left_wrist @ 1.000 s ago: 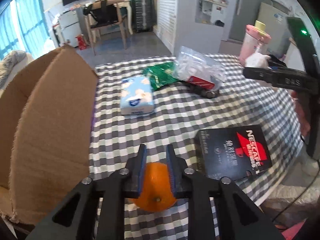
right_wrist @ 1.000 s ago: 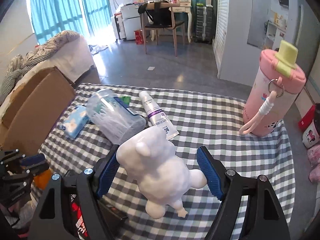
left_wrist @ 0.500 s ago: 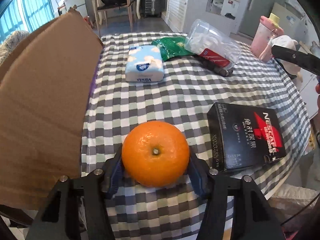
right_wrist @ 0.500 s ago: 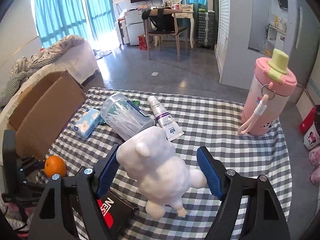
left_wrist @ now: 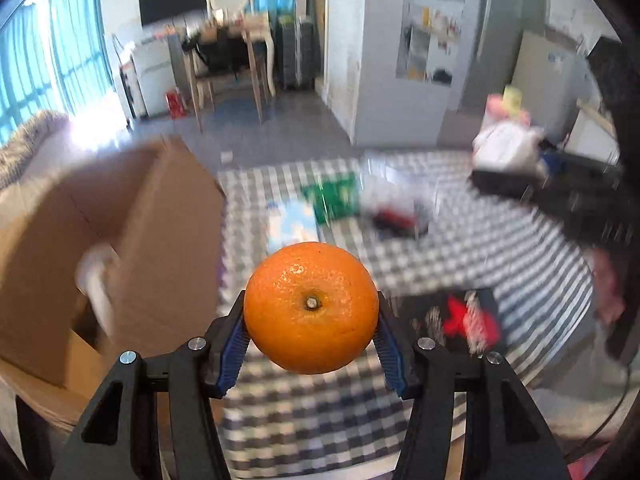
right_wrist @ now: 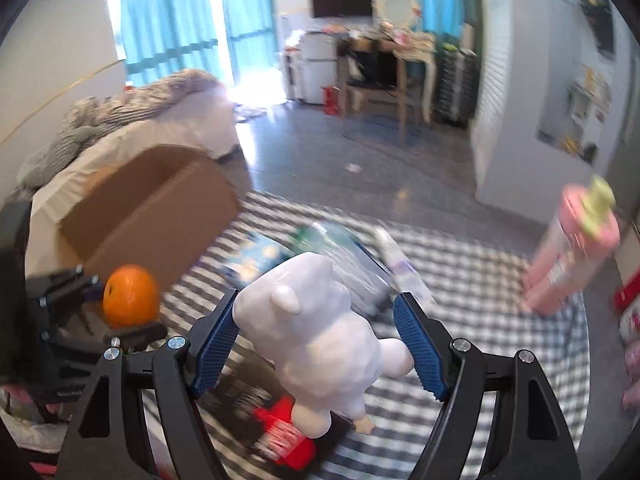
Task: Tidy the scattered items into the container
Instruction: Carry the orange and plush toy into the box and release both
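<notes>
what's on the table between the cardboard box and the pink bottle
In the right wrist view: between cardboard box and pink bottle lie a blue tissue pack, clear jar and white tube.

A: Status of orange?
B: Raised off checked cloth; previously low between left gripper pads, now gripped at full width, cardboard box at 9 o'clock.

A: White figurine?
B: Raised with right gripper; black coffee box now directly at 6 o'clock.
</notes>
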